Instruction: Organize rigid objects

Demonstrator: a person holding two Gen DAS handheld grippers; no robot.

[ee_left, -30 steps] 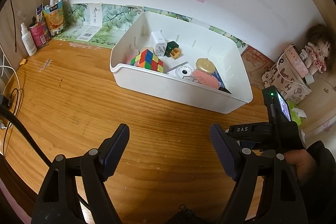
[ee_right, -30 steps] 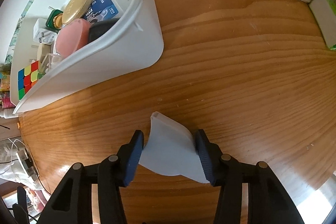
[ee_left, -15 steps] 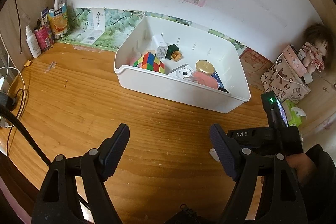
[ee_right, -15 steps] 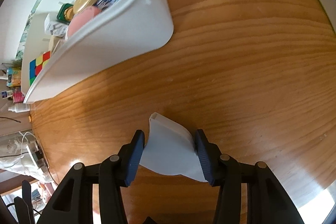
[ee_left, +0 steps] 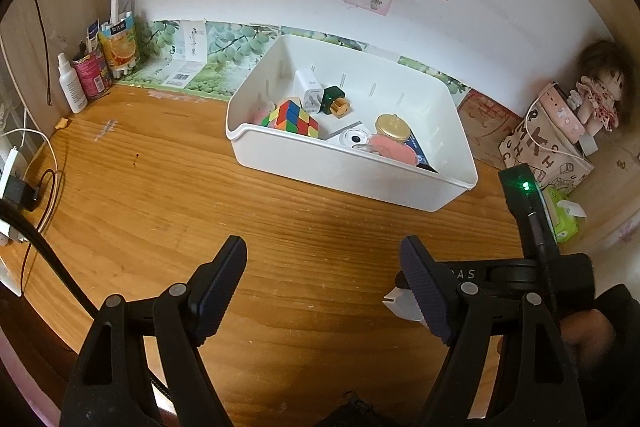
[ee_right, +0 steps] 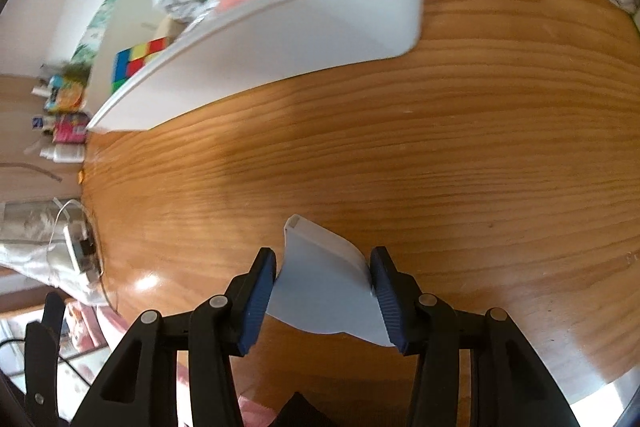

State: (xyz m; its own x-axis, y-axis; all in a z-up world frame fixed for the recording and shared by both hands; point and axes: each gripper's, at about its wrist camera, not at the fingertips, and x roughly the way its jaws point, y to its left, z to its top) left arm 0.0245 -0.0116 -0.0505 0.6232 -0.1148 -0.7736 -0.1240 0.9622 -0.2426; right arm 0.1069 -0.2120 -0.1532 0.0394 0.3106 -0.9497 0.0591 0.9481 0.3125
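A white bin stands on the wooden desk and holds a colour cube, a white charger, a gold-lidded jar, a pink item and other small things. The bin also shows in the right wrist view. My right gripper is shut on a white curved plastic piece, held above the desk in front of the bin. That piece shows in the left wrist view behind my right finger. My left gripper is open and empty over the desk.
Bottles and packets stand at the back left corner. Cables and a power strip lie at the left edge. A patterned bag, a doll and a green pack sit at the right.
Both grippers have pulled back from the bin, which now looks farther away. The right gripper has turned, still shut on the white piece. The left stays open.
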